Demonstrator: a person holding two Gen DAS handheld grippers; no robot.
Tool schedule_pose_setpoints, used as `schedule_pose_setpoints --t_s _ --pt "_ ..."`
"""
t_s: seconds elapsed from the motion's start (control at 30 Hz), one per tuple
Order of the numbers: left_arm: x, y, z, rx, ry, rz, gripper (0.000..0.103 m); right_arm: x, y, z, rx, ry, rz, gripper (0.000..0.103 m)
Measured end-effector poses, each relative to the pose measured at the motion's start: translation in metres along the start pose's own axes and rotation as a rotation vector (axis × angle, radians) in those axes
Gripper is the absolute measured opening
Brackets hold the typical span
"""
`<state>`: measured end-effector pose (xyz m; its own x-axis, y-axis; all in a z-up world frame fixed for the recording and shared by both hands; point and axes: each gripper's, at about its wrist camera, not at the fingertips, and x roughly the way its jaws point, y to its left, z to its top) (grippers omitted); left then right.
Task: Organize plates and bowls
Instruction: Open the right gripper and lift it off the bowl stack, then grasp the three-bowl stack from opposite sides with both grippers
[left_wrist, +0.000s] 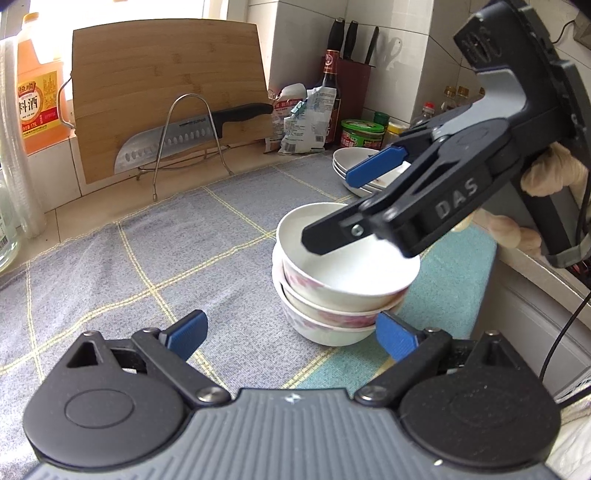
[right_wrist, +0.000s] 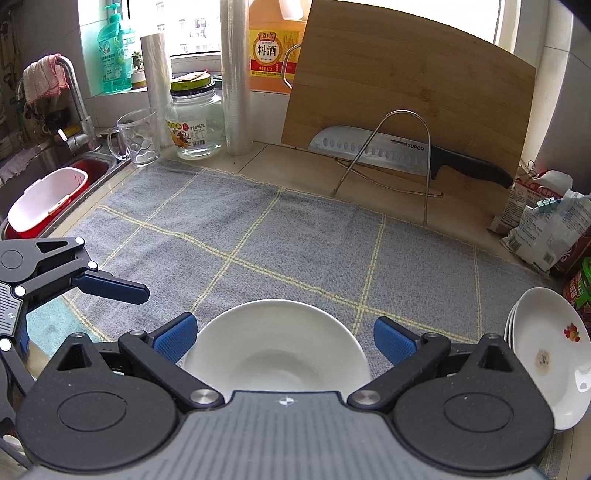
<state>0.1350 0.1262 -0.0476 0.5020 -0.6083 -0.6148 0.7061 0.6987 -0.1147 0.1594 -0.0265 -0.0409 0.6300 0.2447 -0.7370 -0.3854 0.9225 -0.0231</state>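
Note:
A stack of three white bowls with pink flowers (left_wrist: 332, 295) stands on the grey checked cloth (left_wrist: 147, 258). My right gripper (left_wrist: 343, 206) hangs open just above the top bowl, one finger over its inside. In the right wrist view that bowl (right_wrist: 277, 350) lies between my open right gripper's (right_wrist: 284, 339) blue pads (right_wrist: 173, 338), not touched. My left gripper (left_wrist: 291, 338) is open and empty, low, just left of the stack; it also shows at the left of the right wrist view (right_wrist: 110, 288). A stack of white plates (left_wrist: 354, 166) sits at the back right (right_wrist: 550, 354).
A bamboo cutting board (left_wrist: 166, 96) and a knife (left_wrist: 184, 140) on a wire rack stand at the back. Bottles, jars and bags (left_wrist: 314, 122) crowd the back right corner. A sink (right_wrist: 55, 192) with a red tub, a glass mug (right_wrist: 136, 136) and a jar (right_wrist: 195, 125) lie left.

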Motion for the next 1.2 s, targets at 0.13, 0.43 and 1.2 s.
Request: schedule_pose_setpoints --t_s 0.13,0.43,1.2 --pt "0.015 0.000 -0.006 0.026 0.025 -0.061 0.097 -0.020 -0.014 -0.013 0.054 -0.005 0.026 0.103" --pt "0.056 -0.018 -0.012 0.088 0.105 -0.085 0.097 -0.035 -0.026 -0.057 0.032 0.092 0.087 0.103" --pt "0.085 -0.048 -0.005 0.022 0.155 0.148 0.103 0.042 -0.077 -0.097 -0.366 0.134 0.266 0.103"
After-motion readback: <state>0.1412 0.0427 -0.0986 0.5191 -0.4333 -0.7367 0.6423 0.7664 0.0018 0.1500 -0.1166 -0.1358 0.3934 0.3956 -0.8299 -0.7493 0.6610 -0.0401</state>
